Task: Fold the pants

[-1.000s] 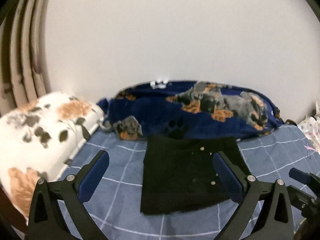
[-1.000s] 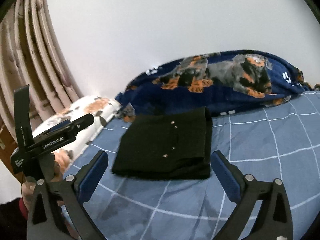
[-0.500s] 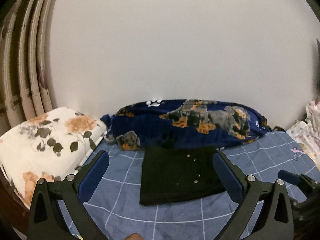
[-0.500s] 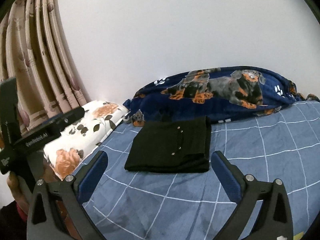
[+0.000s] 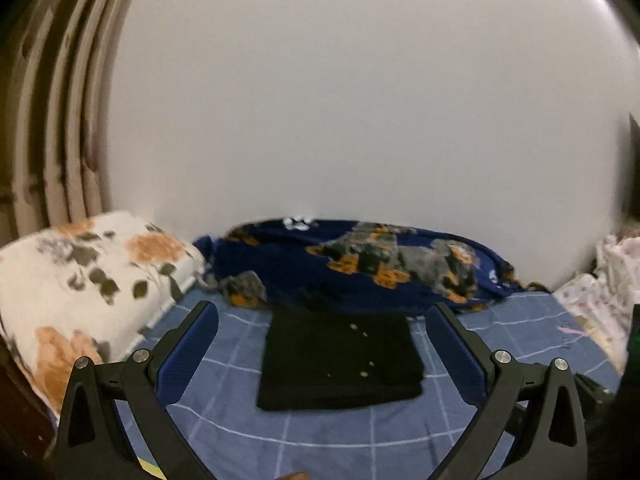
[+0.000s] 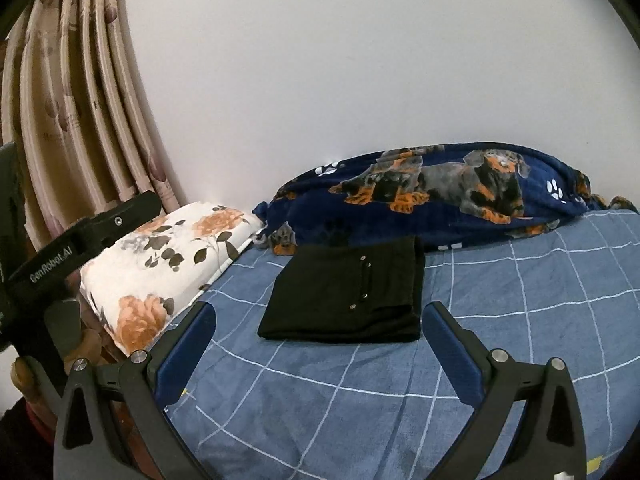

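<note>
The black pants (image 5: 340,360) lie folded into a flat rectangle with small metal studs on the blue checked bedsheet (image 5: 320,440). They also show in the right wrist view (image 6: 348,292). My left gripper (image 5: 322,320) is open and empty, held back from the near edge of the pants. My right gripper (image 6: 318,312) is open and empty, also short of the pants. The body of the left gripper (image 6: 80,244) shows at the left of the right wrist view.
A floral white pillow (image 6: 168,264) lies at the left. A navy dog-print blanket (image 6: 440,200) is bunched against the white wall behind the pants. Curtains (image 6: 72,100) hang at the far left. Pale patterned cloth (image 5: 608,280) lies at the right edge.
Both grippers have pulled back and tilted up from the folded pants, which now look smaller and farther away. The pants have not moved.
</note>
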A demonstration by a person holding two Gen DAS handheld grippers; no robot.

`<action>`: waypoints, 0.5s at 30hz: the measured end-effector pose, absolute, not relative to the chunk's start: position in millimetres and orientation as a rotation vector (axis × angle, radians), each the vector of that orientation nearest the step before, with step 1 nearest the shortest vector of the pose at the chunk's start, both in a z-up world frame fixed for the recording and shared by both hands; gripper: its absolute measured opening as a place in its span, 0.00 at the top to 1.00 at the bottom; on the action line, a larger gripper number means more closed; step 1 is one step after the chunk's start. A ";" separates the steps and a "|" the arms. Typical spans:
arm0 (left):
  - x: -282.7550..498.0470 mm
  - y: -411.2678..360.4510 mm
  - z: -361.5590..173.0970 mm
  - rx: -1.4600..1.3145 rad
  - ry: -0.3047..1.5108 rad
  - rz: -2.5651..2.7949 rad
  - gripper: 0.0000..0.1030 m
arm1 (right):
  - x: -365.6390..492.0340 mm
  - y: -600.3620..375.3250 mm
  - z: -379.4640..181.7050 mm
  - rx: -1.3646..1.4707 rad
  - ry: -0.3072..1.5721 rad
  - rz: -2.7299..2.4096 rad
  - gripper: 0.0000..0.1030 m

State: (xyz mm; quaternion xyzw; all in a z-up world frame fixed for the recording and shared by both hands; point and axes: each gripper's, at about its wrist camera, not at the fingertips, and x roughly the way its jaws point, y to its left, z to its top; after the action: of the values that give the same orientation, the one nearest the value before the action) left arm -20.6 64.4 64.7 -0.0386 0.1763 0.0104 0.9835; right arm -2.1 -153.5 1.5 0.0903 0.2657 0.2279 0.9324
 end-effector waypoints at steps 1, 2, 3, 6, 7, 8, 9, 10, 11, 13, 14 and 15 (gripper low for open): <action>-20.6 65.5 64.4 -0.082 0.359 0.021 0.00 | -2.6 -152.4 1.6 0.181 0.543 0.465 0.00; -20.0 65.0 63.7 -0.079 0.359 0.026 0.00 | -3.9 -151.5 2.1 0.179 0.542 0.463 0.00; -19.9 64.8 63.2 -0.073 0.358 0.031 0.00 | -4.2 -150.5 2.2 0.178 0.541 0.462 0.00; -18.9 64.6 60.3 -0.067 0.365 0.032 0.00 | -5.2 -149.5 2.3 0.175 0.541 0.461 0.00; -18.4 64.8 59.1 -0.067 0.369 0.033 0.00 | -5.7 -148.8 2.3 0.172 0.542 0.460 0.00; -17.1 64.9 57.4 -0.067 0.379 0.031 0.00 | -5.8 -148.0 2.2 0.171 0.545 0.460 0.00; -16.3 65.3 56.0 -0.068 0.386 0.028 0.00 | -5.3 -147.5 2.2 0.171 0.548 0.461 0.00; -15.2 65.5 54.7 -0.068 0.391 0.028 0.00 | -5.4 -147.0 1.8 0.172 0.550 0.461 0.00; -13.9 65.7 53.0 -0.066 0.395 0.031 0.00 | -5.3 -146.6 1.6 0.171 0.552 0.460 0.00; -11.8 65.5 50.2 -0.063 0.407 0.028 0.00 | -3.0 -146.7 0.4 0.171 0.558 0.459 0.00; -10.9 65.3 48.8 -0.062 0.412 0.027 0.00 | -2.6 -146.7 -0.4 0.170 0.562 0.458 0.00; -9.8 65.2 47.1 -0.061 0.417 0.026 0.00 | -2.1 -146.7 -1.3 0.171 0.565 0.455 0.00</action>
State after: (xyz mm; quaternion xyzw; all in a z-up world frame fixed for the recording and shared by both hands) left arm -9.8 65.2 47.1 -0.0301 0.2069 0.0129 0.9778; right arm -2.1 -146.7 -1.3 0.0835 0.2760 0.2223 0.9314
